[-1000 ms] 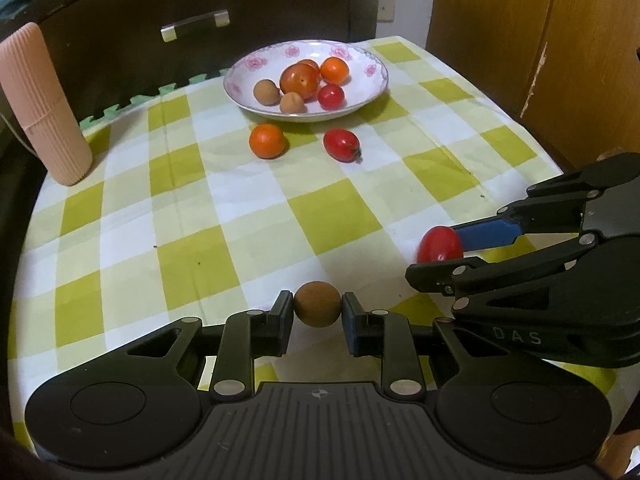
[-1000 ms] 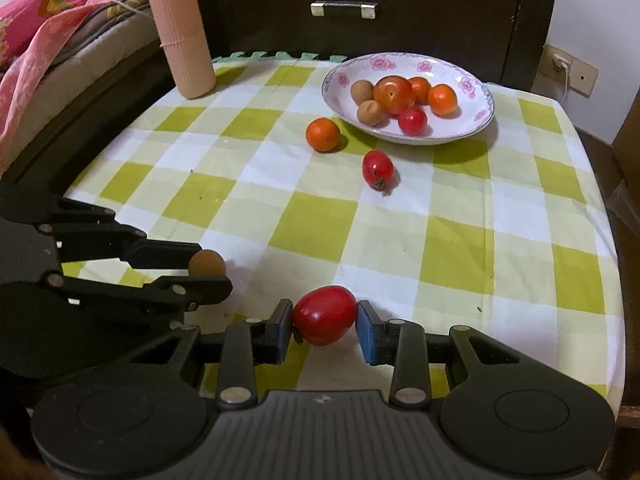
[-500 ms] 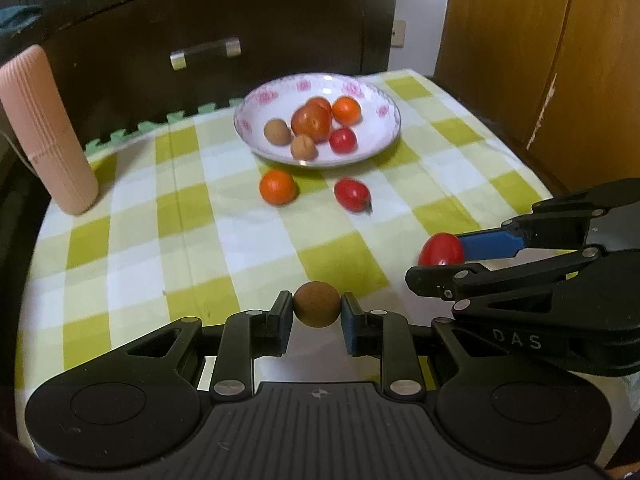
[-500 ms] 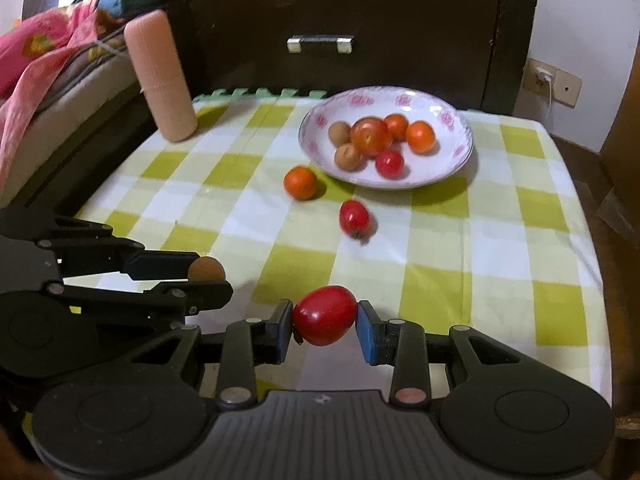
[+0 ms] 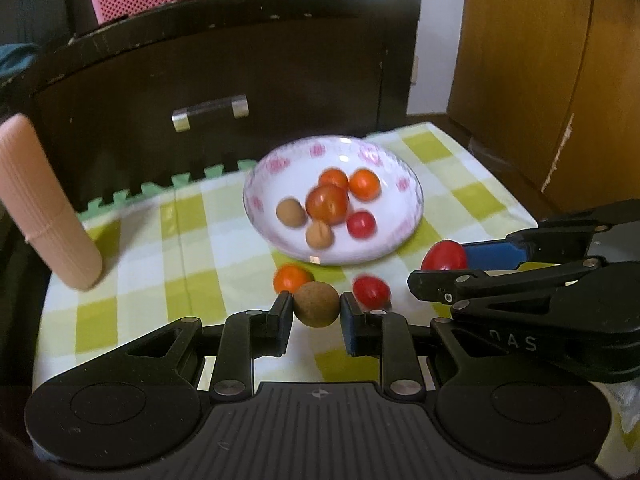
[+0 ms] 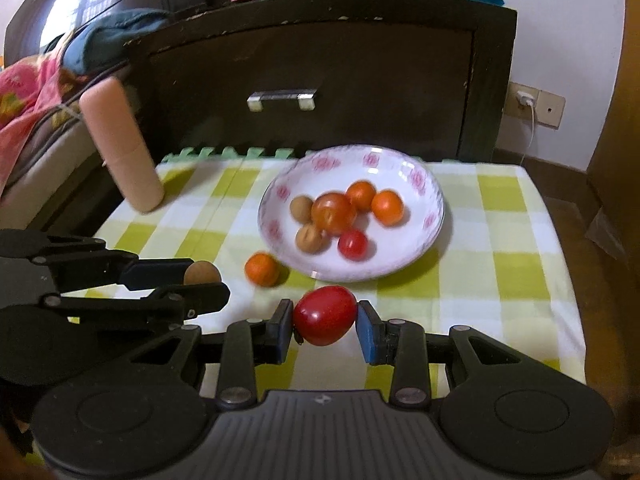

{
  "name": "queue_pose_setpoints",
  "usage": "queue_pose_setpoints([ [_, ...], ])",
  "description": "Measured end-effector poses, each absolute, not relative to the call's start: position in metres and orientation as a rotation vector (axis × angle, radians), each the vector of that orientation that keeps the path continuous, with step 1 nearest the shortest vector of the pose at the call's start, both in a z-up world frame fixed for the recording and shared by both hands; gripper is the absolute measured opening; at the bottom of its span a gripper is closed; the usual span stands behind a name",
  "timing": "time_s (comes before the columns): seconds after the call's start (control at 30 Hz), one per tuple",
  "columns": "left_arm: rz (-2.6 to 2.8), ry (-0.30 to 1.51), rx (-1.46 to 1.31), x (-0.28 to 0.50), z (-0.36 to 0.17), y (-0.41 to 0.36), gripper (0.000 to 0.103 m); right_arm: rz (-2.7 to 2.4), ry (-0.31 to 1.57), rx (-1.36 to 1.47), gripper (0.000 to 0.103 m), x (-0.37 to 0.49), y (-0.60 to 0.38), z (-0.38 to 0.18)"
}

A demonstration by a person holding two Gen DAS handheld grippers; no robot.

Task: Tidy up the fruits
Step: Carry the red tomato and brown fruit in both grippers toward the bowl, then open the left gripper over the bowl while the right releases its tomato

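Observation:
My left gripper (image 5: 316,309) is shut on a small brown round fruit (image 5: 317,304), held above the cloth in front of the bowl. My right gripper (image 6: 325,316) is shut on a red tomato (image 6: 325,315); the red tomato (image 5: 444,255) also shows at right in the left wrist view. A white bowl with pink flowers (image 5: 396,184) (image 6: 424,184) holds several fruits: orange, red and brown ones. An orange fruit (image 5: 291,276) (image 6: 262,269) and a small red tomato (image 5: 372,290) lie on the cloth just before the bowl.
A yellow-and-white checked cloth (image 6: 516,268) covers the table. A pink ribbed cylinder (image 5: 44,208) (image 6: 120,148) stands at the back left. A dark drawer cabinet (image 6: 320,64) rises behind the table and a wooden cupboard (image 5: 552,72) at right.
Both grippers have risen and moved forward toward the bowl, each still holding its fruit. The bowl now looks nearer and the view is blurred by motion.

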State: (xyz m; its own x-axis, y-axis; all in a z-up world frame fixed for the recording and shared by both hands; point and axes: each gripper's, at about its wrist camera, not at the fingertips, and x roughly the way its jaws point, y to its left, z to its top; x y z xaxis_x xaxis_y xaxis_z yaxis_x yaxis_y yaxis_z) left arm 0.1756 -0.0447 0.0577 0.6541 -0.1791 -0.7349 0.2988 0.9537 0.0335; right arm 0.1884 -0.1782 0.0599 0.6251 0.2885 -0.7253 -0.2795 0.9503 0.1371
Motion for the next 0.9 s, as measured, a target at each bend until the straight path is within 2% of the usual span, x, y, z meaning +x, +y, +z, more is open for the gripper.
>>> queue_pose_setpoints([
  [0.37,-0.272,0.772,0.179,0.221,0.062,-0.060,0.031,0.283,0.816,0.031,0.034,0.242,-0.188,0.060],
  [0.9,-0.262,0.766,0.187,0.273,0.040,-0.068,0.032,0.252,0.826,0.076,0.034,0.296,-0.197,0.036],
])
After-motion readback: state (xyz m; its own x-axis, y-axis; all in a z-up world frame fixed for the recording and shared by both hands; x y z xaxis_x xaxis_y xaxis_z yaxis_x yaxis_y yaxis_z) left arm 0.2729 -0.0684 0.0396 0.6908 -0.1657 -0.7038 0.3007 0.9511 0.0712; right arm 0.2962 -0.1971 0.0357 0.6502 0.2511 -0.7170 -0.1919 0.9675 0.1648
